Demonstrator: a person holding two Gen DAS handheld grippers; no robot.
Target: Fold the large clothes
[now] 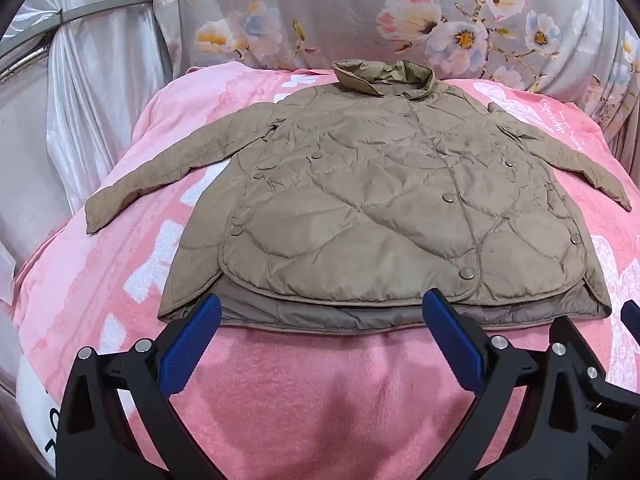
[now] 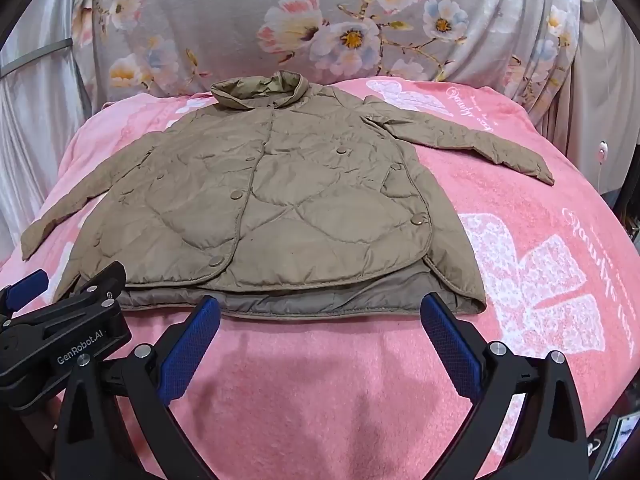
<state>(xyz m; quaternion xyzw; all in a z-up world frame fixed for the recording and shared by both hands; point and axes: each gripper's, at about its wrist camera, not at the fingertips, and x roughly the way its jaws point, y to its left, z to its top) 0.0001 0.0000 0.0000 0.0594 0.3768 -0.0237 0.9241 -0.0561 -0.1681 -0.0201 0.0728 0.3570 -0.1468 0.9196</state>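
A tan quilted jacket (image 1: 372, 208) lies flat, front up and snapped shut, on a pink blanket (image 1: 288, 392). Its collar is at the far end and both sleeves are spread out to the sides. It also shows in the right wrist view (image 2: 272, 216). My left gripper (image 1: 320, 316) is open and empty, with its blue fingertips just short of the jacket's near hem. My right gripper (image 2: 320, 316) is open and empty, also just short of the hem, further right. The left gripper's body (image 2: 64, 320) shows at the left of the right wrist view.
The pink blanket (image 2: 520, 184) with white patterns covers a rounded bed. A grey floral pillow or bedding (image 1: 360, 16) stands behind the collar. A silvery curtain (image 1: 92, 92) hangs at the left. A dark edge (image 2: 624, 184) lies at the far right.
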